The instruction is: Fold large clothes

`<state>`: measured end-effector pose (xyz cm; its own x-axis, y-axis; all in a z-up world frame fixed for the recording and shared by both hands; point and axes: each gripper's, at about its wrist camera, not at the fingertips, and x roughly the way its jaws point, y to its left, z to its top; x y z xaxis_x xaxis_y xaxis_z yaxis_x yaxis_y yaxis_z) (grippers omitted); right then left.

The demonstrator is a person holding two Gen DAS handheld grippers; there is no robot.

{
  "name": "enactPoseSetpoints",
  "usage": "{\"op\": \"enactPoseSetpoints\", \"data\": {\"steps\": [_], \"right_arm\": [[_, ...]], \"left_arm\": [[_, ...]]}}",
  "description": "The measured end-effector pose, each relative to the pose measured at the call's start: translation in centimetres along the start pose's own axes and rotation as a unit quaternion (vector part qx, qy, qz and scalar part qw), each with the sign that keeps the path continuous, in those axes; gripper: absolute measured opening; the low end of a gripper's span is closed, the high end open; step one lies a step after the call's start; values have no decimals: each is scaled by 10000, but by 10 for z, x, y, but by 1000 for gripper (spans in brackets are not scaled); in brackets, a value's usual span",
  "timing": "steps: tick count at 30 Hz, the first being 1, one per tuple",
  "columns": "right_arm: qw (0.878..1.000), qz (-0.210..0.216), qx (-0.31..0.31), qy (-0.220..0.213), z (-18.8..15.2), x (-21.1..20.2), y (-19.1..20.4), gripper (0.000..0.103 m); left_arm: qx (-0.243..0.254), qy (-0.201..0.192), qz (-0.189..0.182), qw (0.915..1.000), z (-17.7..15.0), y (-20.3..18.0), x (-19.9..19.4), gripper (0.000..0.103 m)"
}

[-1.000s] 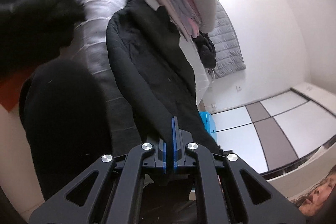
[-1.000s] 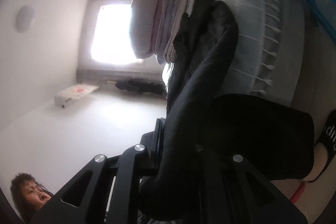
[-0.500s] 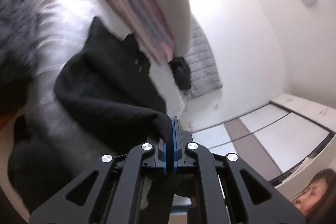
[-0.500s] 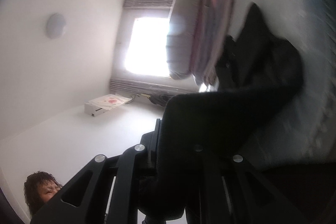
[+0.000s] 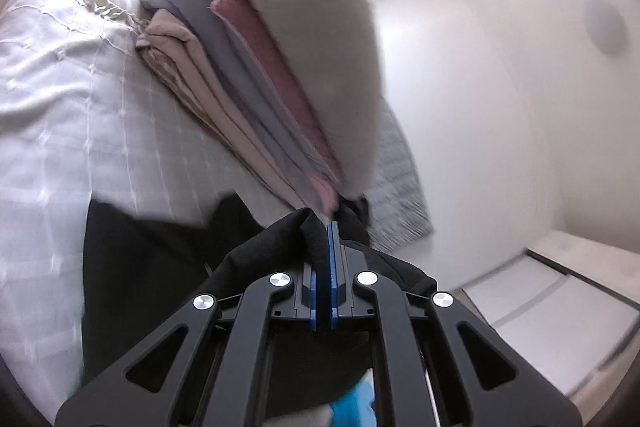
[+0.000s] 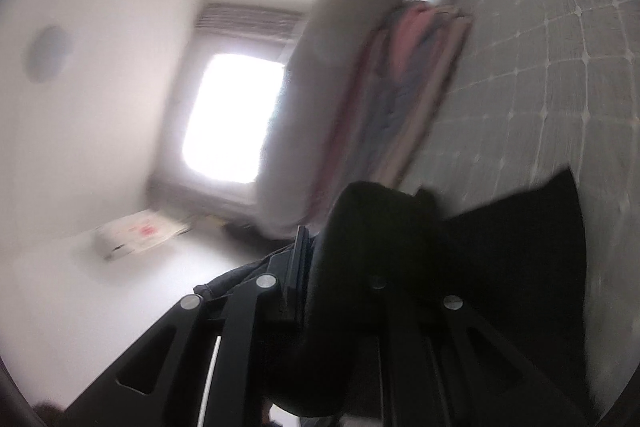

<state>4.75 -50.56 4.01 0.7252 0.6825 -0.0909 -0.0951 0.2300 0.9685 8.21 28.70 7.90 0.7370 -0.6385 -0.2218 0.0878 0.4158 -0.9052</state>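
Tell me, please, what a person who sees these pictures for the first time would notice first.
First, the black garment: it fills the lower part of both views, and the left tool and the right tool are each shut on a fold of it. Next, just beyond it on the pale bedspread, the stack of folded clothes in pink, grey and beige. The bright window glares at the far wall.
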Motion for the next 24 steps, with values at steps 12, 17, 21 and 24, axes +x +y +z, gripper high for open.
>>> {"op": "enactPoseSetpoints", "data": {"steps": [12,17,21,24], "right_arm": [[9801,-1847,615,400,38,130,-136,25],[9910,-1204,552,210,45,123,-118,54],[9931,-636,830,-530,57,105,-106,85],[9939,-772,340,-713,58,96,-73,90]], "left_arm": [[-1183,260,1178,9856,8,174,130,11],[-943,-132,987,9905,21,143,109,24],[-663,-597,699,9936,29,112,88,48],[-537,-842,573,9933,38,93,69,53]]}}
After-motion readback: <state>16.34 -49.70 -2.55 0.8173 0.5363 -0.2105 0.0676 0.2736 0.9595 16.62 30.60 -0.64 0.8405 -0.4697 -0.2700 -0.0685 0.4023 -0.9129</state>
